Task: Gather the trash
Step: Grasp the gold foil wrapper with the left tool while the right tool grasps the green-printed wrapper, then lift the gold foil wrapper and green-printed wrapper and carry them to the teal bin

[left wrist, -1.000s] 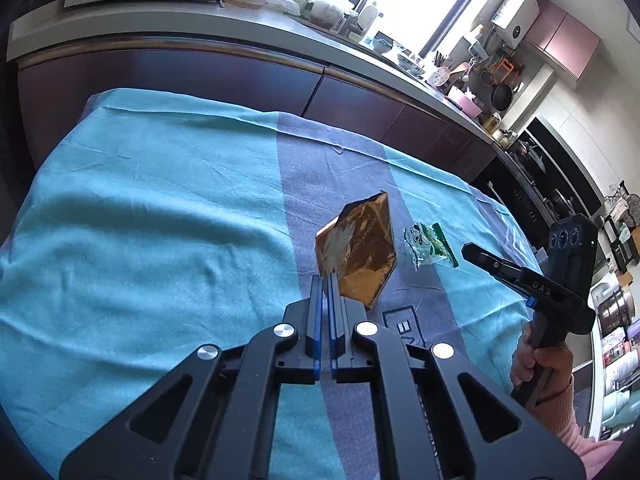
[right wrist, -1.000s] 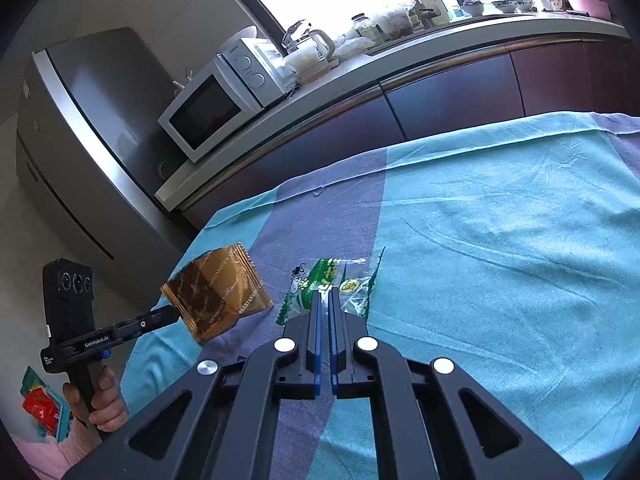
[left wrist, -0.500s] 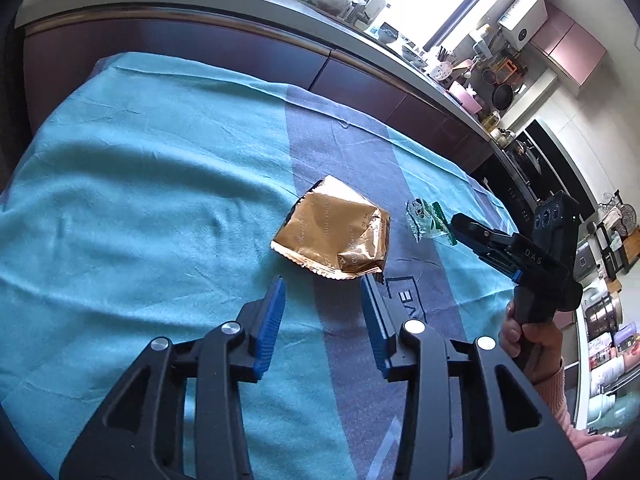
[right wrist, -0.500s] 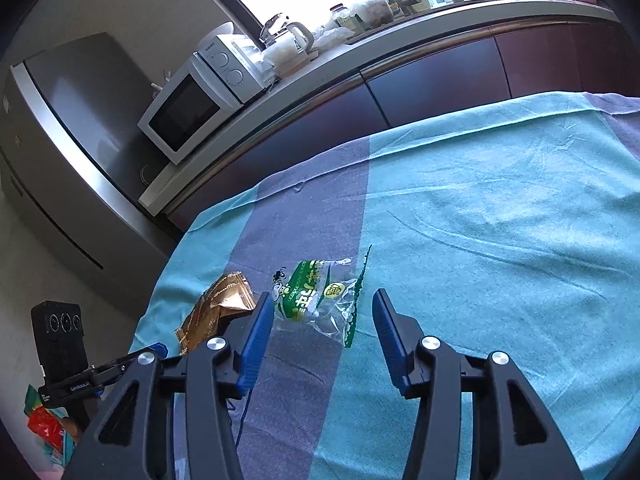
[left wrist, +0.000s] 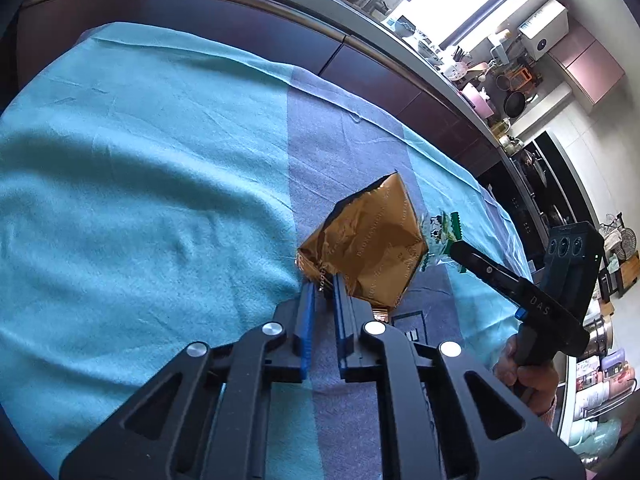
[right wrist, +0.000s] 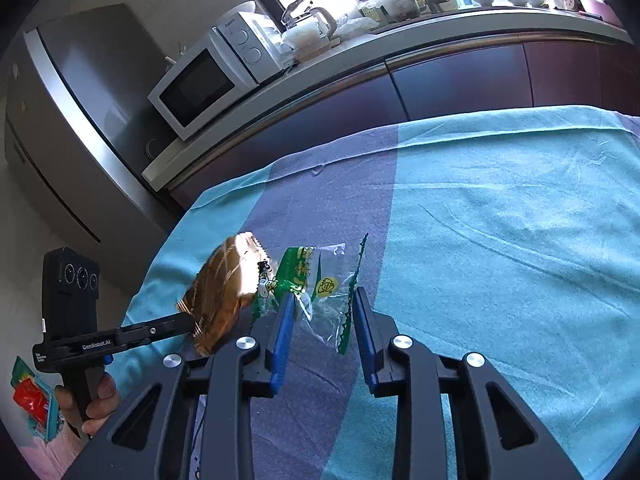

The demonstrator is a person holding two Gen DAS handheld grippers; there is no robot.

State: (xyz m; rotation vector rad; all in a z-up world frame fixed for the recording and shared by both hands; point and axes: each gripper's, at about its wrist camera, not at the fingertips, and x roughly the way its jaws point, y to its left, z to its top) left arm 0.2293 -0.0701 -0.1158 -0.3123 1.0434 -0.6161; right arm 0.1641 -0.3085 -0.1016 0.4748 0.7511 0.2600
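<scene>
A crumpled gold foil wrapper (left wrist: 372,248) stands tilted on the cloth. My left gripper (left wrist: 323,284) is closing on its lower corner, which is pinched between the blue pads. From the right wrist view the gold wrapper (right wrist: 224,292) sits at the tip of the left gripper (right wrist: 180,322). A clear wrapper with green print (right wrist: 316,280) lies on the purple stripe. My right gripper (right wrist: 323,304) straddles it; the jaws are closing, still apart, with the wrapper between them. The left wrist view shows the right gripper (left wrist: 456,246) at the clear wrapper (left wrist: 442,234).
A teal and purple cloth (left wrist: 140,200) covers the table. Behind it runs a dark kitchen counter with a microwave (right wrist: 200,84) and a kettle; a steel fridge (right wrist: 80,100) stands at the left. A red packet (right wrist: 30,400) lies low at the left. A hand (left wrist: 528,380) grips the right handle.
My left gripper let the gold wrapper fall flat onto the cloth, then closed again on its corner and tipped it up. My right gripper opened from shut over the clear wrapper and has since narrowed.
</scene>
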